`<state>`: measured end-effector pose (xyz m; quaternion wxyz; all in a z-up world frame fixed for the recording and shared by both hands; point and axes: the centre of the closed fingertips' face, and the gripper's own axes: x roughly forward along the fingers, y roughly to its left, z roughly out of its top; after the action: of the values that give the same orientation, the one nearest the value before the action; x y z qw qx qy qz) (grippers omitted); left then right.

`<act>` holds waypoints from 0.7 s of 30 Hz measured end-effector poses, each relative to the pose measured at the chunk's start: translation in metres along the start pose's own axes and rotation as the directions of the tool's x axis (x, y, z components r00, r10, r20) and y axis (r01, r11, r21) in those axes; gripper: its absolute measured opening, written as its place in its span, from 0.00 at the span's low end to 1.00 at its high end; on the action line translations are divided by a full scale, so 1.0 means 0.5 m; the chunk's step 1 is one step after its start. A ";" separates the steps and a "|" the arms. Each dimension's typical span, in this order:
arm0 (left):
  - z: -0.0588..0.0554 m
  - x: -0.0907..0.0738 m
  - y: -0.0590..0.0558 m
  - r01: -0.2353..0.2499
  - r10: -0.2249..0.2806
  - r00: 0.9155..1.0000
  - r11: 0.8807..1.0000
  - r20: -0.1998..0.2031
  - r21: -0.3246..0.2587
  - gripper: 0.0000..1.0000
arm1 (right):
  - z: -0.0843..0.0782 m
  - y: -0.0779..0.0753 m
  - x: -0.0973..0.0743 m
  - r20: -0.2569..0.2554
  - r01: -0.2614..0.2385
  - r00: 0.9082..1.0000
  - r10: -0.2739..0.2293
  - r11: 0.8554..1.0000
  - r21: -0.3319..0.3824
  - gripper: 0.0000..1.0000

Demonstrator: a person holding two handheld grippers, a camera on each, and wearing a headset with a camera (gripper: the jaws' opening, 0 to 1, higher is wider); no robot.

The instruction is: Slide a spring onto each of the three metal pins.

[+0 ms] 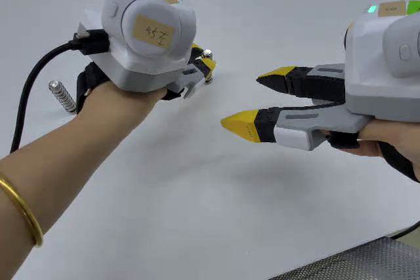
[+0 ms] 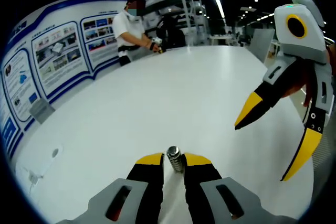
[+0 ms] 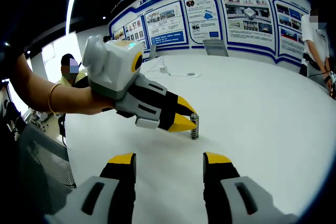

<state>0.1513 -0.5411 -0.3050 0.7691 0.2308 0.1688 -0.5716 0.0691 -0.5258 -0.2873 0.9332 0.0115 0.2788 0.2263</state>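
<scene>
Left gripper (image 1: 199,70): held over the white table (image 1: 197,214), jaws drawn to a narrow gap. In the left gripper view its yellow tips (image 2: 173,158) stand either side of a spring-covered pin (image 2: 175,159) and appear to grip it. The pin stands upright on the table. The right gripper view shows the same pin (image 3: 194,126) at 12 o'clock from that gripper's own tips, with the left gripper (image 3: 184,116) at its upper end.

Right gripper (image 1: 252,100): jaws wide apart, nothing between them, at 3 o'clock from the left gripper and apart from it. Its own view shows the tips (image 3: 170,158) spread above bare table.

Second spring-covered pin (image 1: 62,95): lies tilted on the table at 9 o'clock from the left hand, beside the black cable (image 1: 33,73).

Gold bangle (image 1: 23,208) on the left forearm
</scene>
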 end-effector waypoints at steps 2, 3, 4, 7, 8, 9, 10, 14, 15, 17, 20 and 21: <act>-0.001 0.000 -0.001 -0.001 0.001 1.000 1.000 0.002 -0.010 0.18 | 0.000 -0.001 0.000 -0.002 0.001 1.000 -0.001 1.000 0.000 0.53; 0.001 -0.001 -0.001 -0.002 0.002 1.000 1.000 0.008 -0.020 0.19 | 0.000 -0.001 -0.001 -0.002 0.002 1.000 -0.002 1.000 0.000 0.53; 0.003 -0.002 0.000 -0.005 0.005 1.000 1.000 0.012 -0.023 0.21 | 0.000 -0.002 -0.001 -0.002 0.003 1.000 -0.003 1.000 -0.001 0.53; 0.010 -0.008 0.004 -0.011 0.011 1.000 0.999 0.022 -0.032 0.24 | 0.002 -0.003 -0.001 -0.003 0.005 1.000 -0.005 1.000 -0.001 0.54; 0.014 -0.011 0.007 -0.014 0.015 0.999 0.999 0.030 -0.042 0.26 | 0.004 -0.003 -0.001 -0.001 0.006 1.000 -0.006 1.000 -0.003 0.54; 0.017 -0.013 0.008 -0.015 0.017 0.999 0.999 0.035 -0.051 0.28 | 0.005 -0.003 -0.001 -0.001 0.007 1.000 -0.007 1.000 -0.004 0.54; 0.020 -0.016 0.010 -0.015 0.018 0.999 0.998 0.041 -0.065 0.29 | 0.006 -0.004 -0.001 -0.001 0.008 1.000 -0.008 1.000 -0.006 0.54; 0.026 -0.030 0.018 -0.022 0.027 0.998 0.994 0.052 -0.108 0.32 | 0.013 -0.006 -0.002 -0.003 0.013 1.000 -0.013 1.000 -0.015 0.56; 0.026 -0.034 0.019 -0.019 0.026 0.998 0.992 0.052 -0.123 0.34 | 0.014 -0.006 -0.002 -0.005 0.013 1.000 -0.013 1.000 -0.017 0.57; 0.026 -0.041 0.022 -0.023 0.030 0.998 0.990 0.053 -0.139 0.36 | 0.015 -0.005 -0.003 -0.007 0.014 1.000 -0.014 1.000 -0.021 0.58; 0.026 -0.058 0.029 -0.035 0.044 0.998 0.986 0.052 -0.161 0.38 | 0.017 -0.005 -0.004 -0.013 0.016 1.000 -0.016 0.999 -0.030 0.59; 0.027 -0.064 0.032 -0.038 0.048 0.997 0.985 0.054 -0.166 0.39 | 0.018 -0.005 -0.004 -0.014 0.017 1.000 -0.017 0.999 -0.031 0.60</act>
<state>0.1571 -0.5193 -0.2745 0.8023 0.1534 0.1882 -0.5453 0.0735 -0.5282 -0.2791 0.9332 -0.0071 0.2820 0.2227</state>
